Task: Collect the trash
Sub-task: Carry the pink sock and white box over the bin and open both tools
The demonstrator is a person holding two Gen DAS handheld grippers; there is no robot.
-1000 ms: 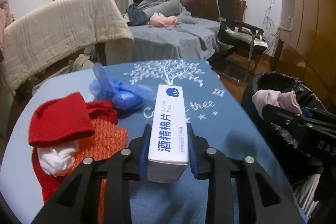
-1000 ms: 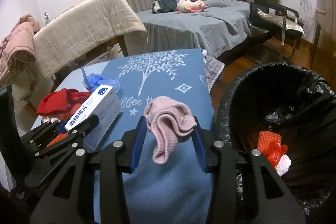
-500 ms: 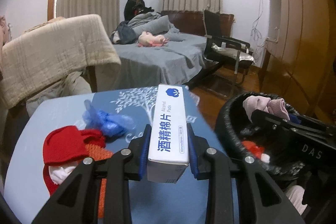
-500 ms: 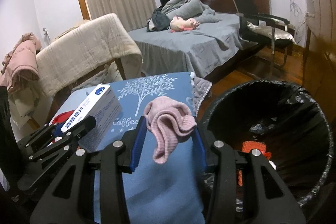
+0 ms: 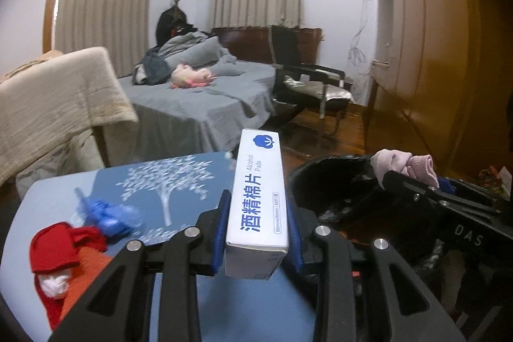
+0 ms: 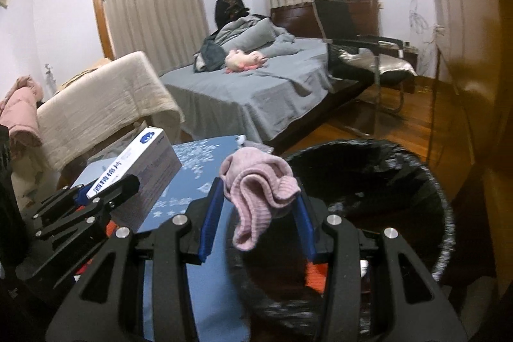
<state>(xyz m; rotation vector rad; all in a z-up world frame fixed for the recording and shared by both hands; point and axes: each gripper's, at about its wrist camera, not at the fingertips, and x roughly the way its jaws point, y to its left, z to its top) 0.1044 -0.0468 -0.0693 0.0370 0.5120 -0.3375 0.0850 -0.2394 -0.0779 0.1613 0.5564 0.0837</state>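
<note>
A black-lined trash bin stands open-mouthed just beside the blue tabletop, its opening unobstructed except for orange and white scraps lying low inside. On the tabletop's left side, a red-and-orange heap and a crumpled blue bag block the way; the centre strip with the white tree print lies bare.

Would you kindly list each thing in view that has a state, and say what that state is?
Left hand-held gripper: shut on the alcohol pads box.
Alcohol pads box: closed, held lengthwise above the table.
Right hand-held gripper: shut on the pink cloth.
Pink cloth: crumpled, hanging between the pads.
Trash bin: open, black-lined, some trash inside.
Red cloth: lying on the table.
Blue plastic bag: crumpled on the table.
</note>
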